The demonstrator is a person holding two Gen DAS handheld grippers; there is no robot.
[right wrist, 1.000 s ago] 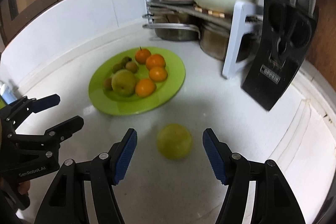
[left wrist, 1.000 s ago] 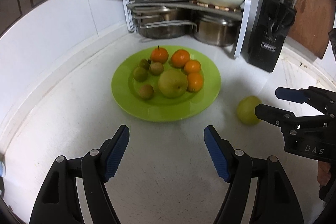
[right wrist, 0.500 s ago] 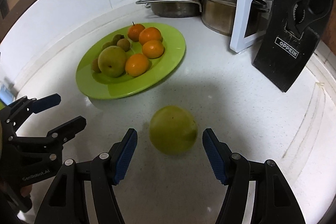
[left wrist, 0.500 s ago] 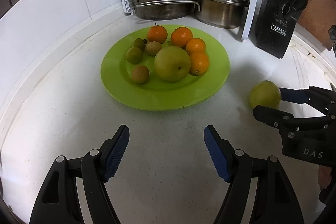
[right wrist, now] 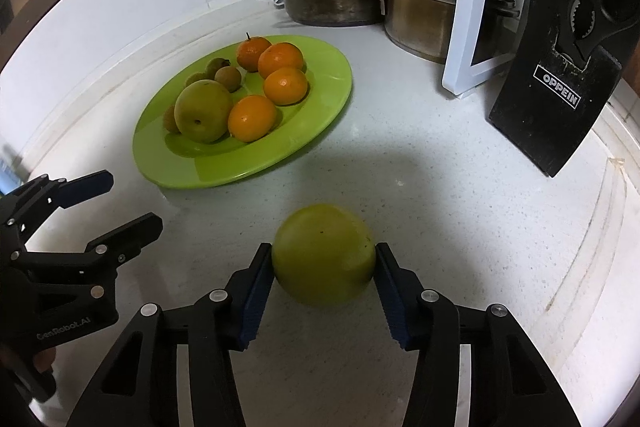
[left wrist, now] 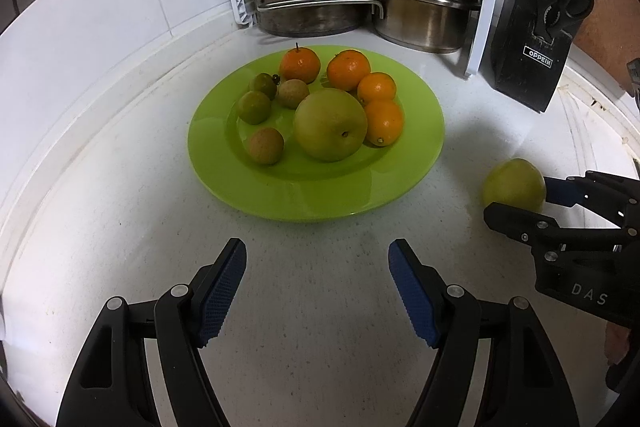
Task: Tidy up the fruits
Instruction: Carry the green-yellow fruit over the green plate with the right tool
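Observation:
A round yellow-green fruit (right wrist: 324,255) (left wrist: 514,185) lies on the white counter, right of the green plate (left wrist: 280,203) (right wrist: 192,175). My right gripper (right wrist: 324,259) (left wrist: 520,199) straddles it; the jaws are closing and both blue pads touch its sides. The plate holds a similar large green fruit (left wrist: 330,125), several oranges (left wrist: 348,69) and several small brownish-green fruits (left wrist: 254,107). My left gripper (left wrist: 317,255) (right wrist: 132,201) hangs open over bare counter just in front of the plate, with nothing between its fingers.
A white rack (left wrist: 478,15) with steel pots (left wrist: 420,23) below and cream pans on top stands behind the plate. A black knife block (left wrist: 536,39) (right wrist: 560,67) stands at the back right. White tiled wall curves round the left.
The right gripper sank to the loose green fruit and its jaws came in from wide apart until the pads met its sides. The left gripper sank a little towards the counter.

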